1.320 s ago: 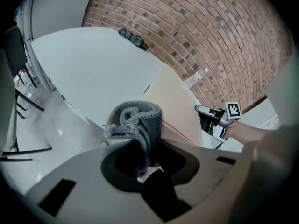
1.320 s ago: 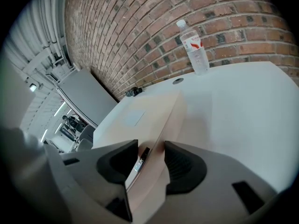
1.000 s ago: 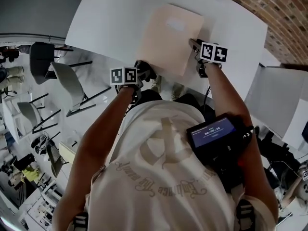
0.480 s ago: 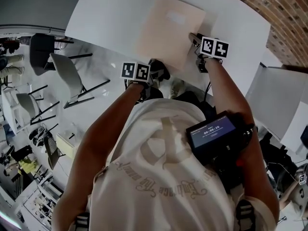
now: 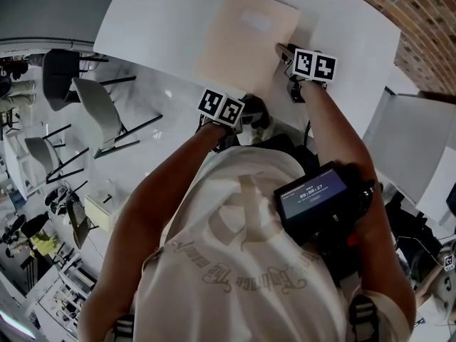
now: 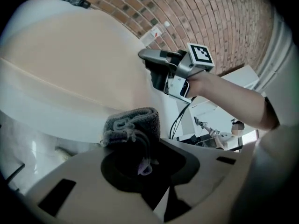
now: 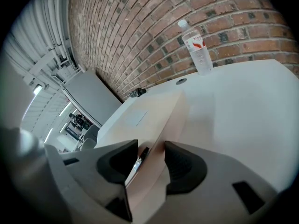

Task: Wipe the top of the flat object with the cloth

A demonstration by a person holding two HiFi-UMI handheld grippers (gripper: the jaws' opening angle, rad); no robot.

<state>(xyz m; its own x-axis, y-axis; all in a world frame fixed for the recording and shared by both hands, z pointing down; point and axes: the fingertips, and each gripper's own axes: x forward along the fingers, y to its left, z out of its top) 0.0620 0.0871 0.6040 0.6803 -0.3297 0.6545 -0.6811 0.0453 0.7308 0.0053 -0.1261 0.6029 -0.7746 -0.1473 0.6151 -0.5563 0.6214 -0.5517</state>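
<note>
Lighting was bright and diffuse. In the head view the white tabletop [image 5: 157, 27] was near overexposure, and the pale flat object [image 5: 246, 41] showed low contrast against it. All views carried strong fisheye curvature; both gripper views were vignetted black at the corners. The cloth [image 6: 133, 125] in the left tongs [image 6: 135, 146] lay dim and soft.

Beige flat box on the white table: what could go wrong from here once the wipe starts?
1. The right gripper clamps the beige flat box at one edge only, so a wiping push might pivot it across the white table, toward the water bottle.
2. The grey cloth sits bunched in the left gripper; if it is pressed flat, the hard jaw tips may scrape the box top.
</note>
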